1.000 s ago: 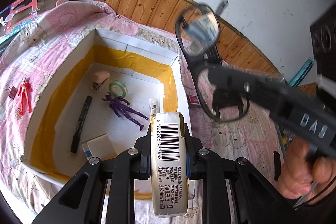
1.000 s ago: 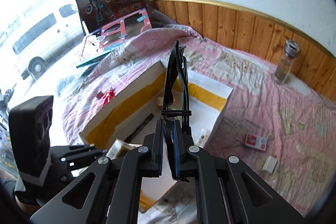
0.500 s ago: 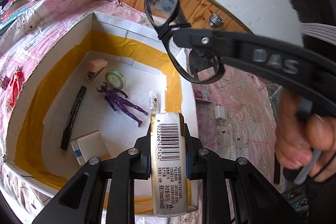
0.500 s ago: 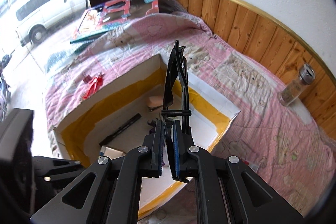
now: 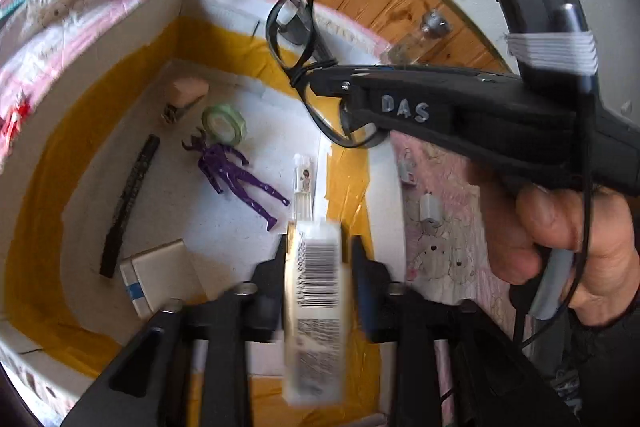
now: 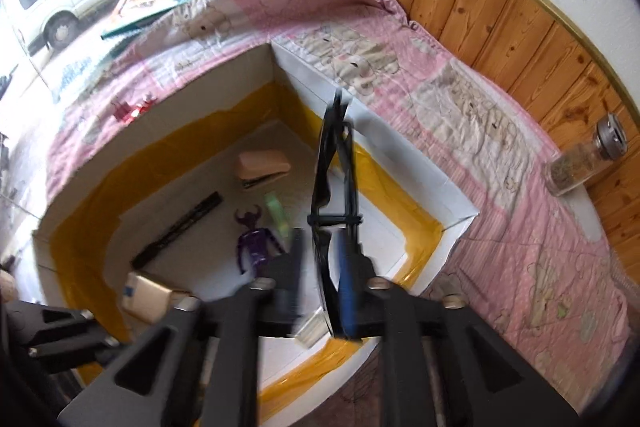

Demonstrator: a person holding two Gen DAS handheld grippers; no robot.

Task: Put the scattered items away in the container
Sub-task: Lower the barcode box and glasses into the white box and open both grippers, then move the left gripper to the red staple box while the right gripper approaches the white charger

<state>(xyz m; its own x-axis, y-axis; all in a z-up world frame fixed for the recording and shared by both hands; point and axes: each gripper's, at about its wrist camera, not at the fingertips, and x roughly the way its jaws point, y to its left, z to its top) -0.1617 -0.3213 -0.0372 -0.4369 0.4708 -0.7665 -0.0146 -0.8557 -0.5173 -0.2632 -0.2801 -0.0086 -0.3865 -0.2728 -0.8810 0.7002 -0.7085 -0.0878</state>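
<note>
We are seeing the left tool (image 5: 316,247) parted, its barcoded packet (image 5: 316,311) (blurred) hanging loose between the fingers over the yellow-taped box (image 5: 384,211); the right tool (image 6: 320,251) is parting beside black-framed glasses (image 6: 334,187).

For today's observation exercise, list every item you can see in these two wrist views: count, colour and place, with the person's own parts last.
box: 1, white with yellow tape, on quilt
purple figure: 1, box floor
tape roll: 1, green, box floor
black marker: 1, box floor
stapler: 1, peach, far corner
flat packet: 1, beige, near corner
small tube: 1, white, by right wall
red figure: 1, quilt, outside box
glass jar: 1, quilt edge
quilt: 1, pink
barcoded pack: 1, between left jaws
glasses: 1, black, in right jaws
left gripper: black
right gripper: black
hand: 1
</note>
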